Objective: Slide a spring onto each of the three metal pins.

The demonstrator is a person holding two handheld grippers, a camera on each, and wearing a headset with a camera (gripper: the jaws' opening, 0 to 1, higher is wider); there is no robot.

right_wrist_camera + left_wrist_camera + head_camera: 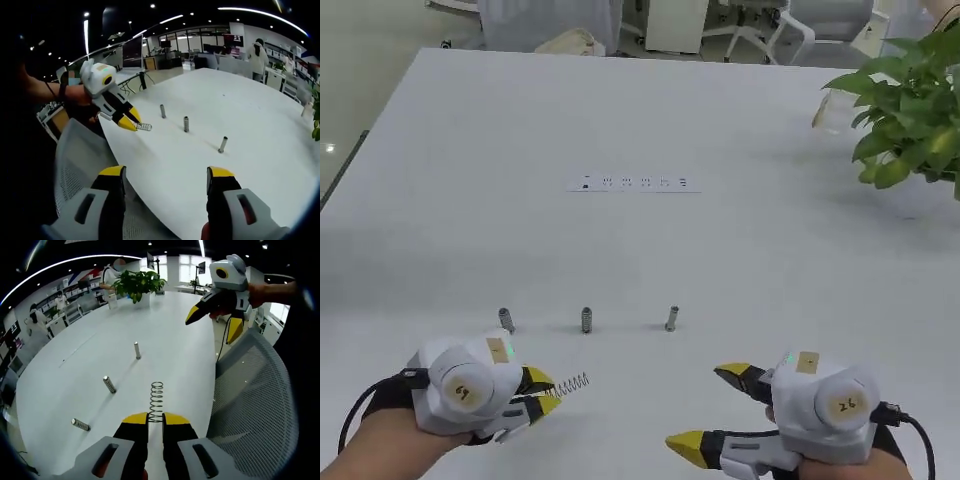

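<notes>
Three short metal pins stand in a row on the white table. The left pin and middle pin each carry a spring. The right pin is bare; it is also the smooth, farthest pin in the left gripper view. My left gripper is shut on one end of a loose spring, held near the table's front edge, short of the pins. That spring sticks straight out from the left gripper. My right gripper is open, holding nothing, in front of the bare pin.
A leafy plant and a clear glass stand at the back right. A strip of sockets is set into the table's middle. A mesh chair sits just off the near edge.
</notes>
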